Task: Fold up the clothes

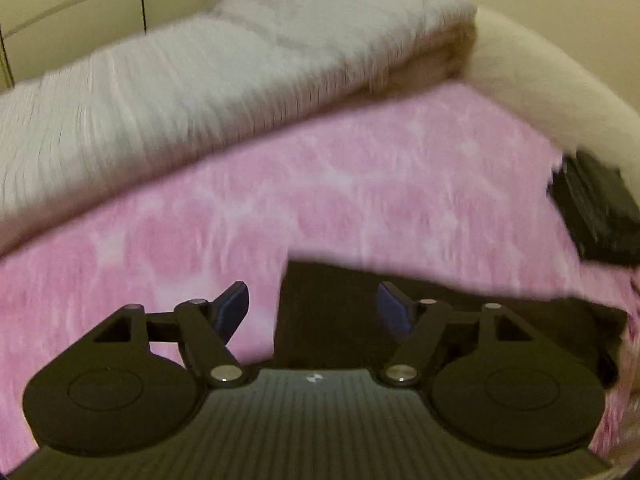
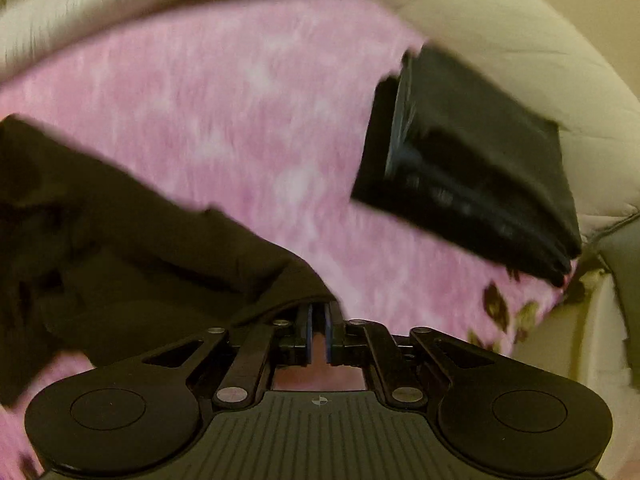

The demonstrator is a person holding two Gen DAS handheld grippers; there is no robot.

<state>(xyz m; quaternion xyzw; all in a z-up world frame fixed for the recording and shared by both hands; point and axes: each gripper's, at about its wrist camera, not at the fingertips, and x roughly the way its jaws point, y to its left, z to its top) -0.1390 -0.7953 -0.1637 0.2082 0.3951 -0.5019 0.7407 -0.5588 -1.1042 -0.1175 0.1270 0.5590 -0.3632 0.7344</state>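
Observation:
A dark brown-black garment (image 2: 132,240) lies crumpled on the pink fuzzy blanket (image 2: 240,112). My right gripper (image 2: 319,312) is shut on a corner of this garment, low over the blanket. In the left wrist view the same garment (image 1: 340,312) lies just under and ahead of my left gripper (image 1: 313,304), which is open and empty above its left edge. A stack of folded black clothes (image 2: 472,168) sits at the blanket's right edge; it also shows in the left wrist view (image 1: 596,216).
A white-grey furry blanket or pillow (image 1: 200,80) lies along the far side of the pink blanket (image 1: 360,184). A cream cushioned surface (image 2: 520,40) curves around the right. A leopard-print patch (image 2: 504,312) shows at the blanket's right corner.

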